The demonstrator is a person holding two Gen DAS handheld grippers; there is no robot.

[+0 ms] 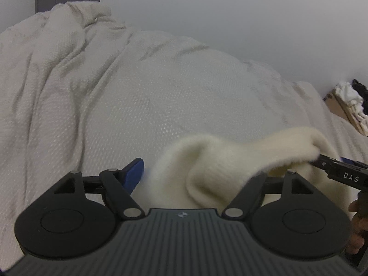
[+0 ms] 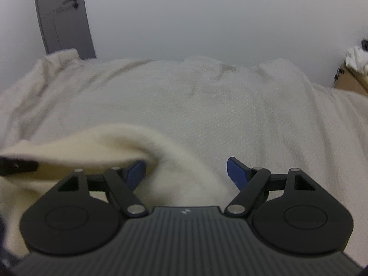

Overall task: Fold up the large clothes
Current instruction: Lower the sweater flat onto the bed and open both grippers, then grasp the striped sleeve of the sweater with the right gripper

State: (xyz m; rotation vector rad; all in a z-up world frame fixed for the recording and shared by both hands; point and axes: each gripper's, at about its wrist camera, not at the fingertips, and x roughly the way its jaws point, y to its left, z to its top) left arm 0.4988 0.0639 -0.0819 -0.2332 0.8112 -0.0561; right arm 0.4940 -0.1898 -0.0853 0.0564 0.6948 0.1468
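Draping cream sweater (image 1: 220, 161) between both spread tongs (image 2: 186, 172).

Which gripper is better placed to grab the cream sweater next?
Right, probably. The right gripper is open with the cream sweater lying between its fingers. On the left gripper, fabric covers one finger, so its grip is unclear.

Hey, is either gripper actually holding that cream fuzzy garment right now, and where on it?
Neither hold is certain. The cream garment drapes over both open grippers: the right gripper shows both fingers spread, and the left gripper has one finger hidden under fabric.
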